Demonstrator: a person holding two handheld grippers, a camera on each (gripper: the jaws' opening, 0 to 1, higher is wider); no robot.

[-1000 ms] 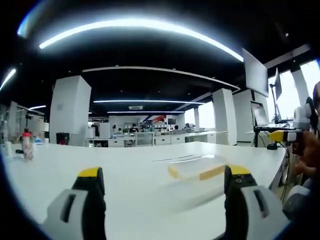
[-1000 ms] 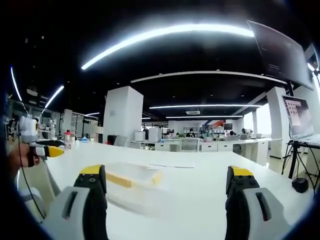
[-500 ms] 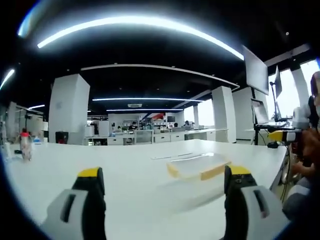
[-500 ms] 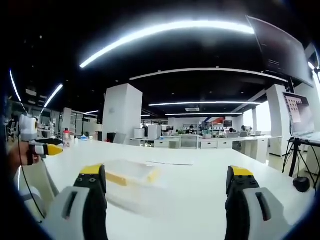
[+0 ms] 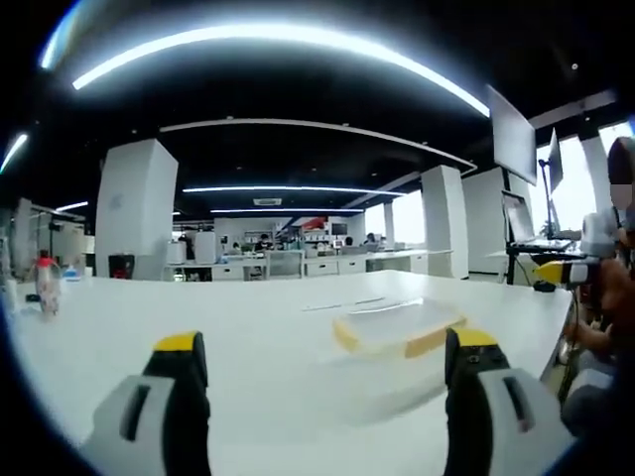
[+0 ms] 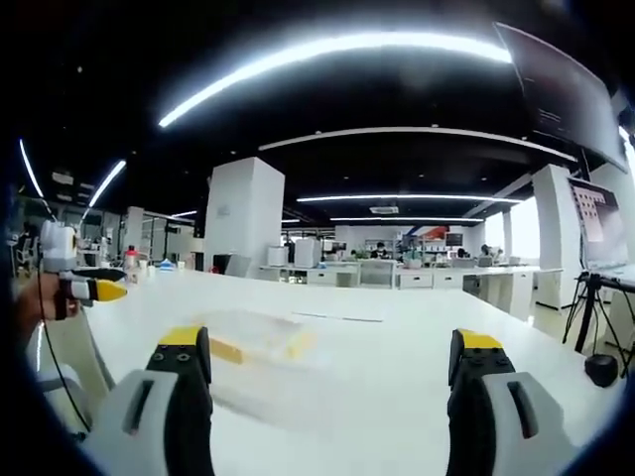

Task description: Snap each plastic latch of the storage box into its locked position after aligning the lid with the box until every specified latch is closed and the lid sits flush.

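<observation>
A clear plastic storage box with yellow latches [image 5: 399, 329] lies flat on the white table [image 5: 248, 337], ahead and right of my left gripper [image 5: 322, 347]. Its jaws stand wide apart with nothing between them. In the right gripper view the same box [image 6: 256, 337] sits ahead and left, behind the left jaw of my right gripper [image 6: 327, 347], which is open and holds nothing. The right gripper [image 5: 566, 270] enters the left gripper view at the right edge, held by a hand. The left gripper [image 6: 84, 288] appears at the left edge of the right gripper view.
A bottle with a red cap [image 5: 45, 286] stands at the table's far left. A laptop on a stand [image 5: 526, 226] and a monitor [image 5: 508, 141] are at the right. Desks and white pillars [image 5: 134, 213] fill the room behind.
Both views have tilted slightly, so the table and box sit a little lower in frame. The box has not moved, and both grippers stay open.
</observation>
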